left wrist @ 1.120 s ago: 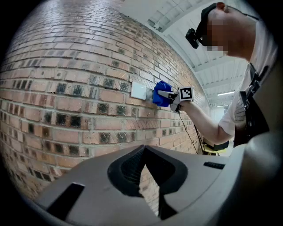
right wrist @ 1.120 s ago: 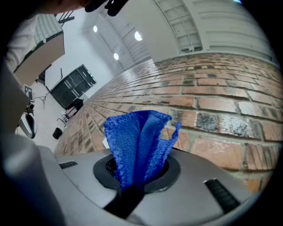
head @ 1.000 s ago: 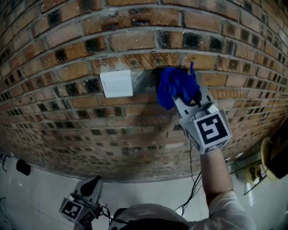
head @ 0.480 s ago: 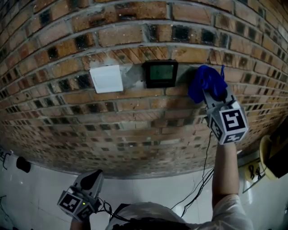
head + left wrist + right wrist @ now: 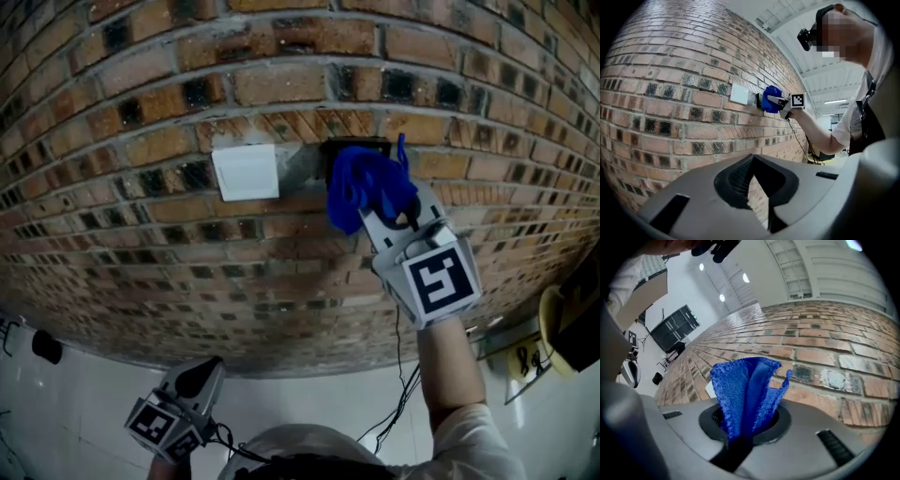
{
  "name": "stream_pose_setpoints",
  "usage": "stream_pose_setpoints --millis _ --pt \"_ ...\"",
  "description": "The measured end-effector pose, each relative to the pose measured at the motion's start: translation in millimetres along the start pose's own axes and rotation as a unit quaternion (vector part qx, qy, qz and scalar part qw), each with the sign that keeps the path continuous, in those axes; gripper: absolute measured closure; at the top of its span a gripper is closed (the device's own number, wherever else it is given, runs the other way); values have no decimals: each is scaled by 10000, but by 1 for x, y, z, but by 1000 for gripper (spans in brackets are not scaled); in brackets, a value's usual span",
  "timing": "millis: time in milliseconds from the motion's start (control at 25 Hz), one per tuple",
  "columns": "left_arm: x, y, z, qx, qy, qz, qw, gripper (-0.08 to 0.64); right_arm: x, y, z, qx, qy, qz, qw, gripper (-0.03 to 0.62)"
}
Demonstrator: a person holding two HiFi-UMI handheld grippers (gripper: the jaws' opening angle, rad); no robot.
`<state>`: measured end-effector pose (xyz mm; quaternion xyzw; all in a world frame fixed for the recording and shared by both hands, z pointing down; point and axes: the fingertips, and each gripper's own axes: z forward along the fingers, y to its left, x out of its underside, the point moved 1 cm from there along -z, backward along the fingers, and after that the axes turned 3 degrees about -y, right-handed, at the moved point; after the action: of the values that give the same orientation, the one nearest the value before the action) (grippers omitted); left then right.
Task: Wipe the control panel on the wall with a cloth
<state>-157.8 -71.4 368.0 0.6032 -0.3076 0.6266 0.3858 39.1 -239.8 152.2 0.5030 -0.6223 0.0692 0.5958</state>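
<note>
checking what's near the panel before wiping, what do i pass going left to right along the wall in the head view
white wall plate → grey mortar patch → blue cloth

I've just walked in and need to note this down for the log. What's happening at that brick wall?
A person holds a gripper in each hand. The right gripper is shut on a blue cloth and holds it against the dark control panel on the brick wall, covering most of it, just right of a white plate. The left gripper hangs low, shut and empty.
</note>
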Motion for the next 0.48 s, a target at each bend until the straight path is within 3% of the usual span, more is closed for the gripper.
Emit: stream_pose_setpoints --millis 200,360,480 --pt "4 10 -14 -132 -18 -87 9999 557 0 17 35 -81 -63 21 9999 505" --pt "6 19 -17 -205 -20 -165 9997 557 5 -2 28 148 -36 51 9999 503" --pt "8 21 -12 -131 -6 -173 9998 557 11 -28 11 404 51 -200 9990 503"
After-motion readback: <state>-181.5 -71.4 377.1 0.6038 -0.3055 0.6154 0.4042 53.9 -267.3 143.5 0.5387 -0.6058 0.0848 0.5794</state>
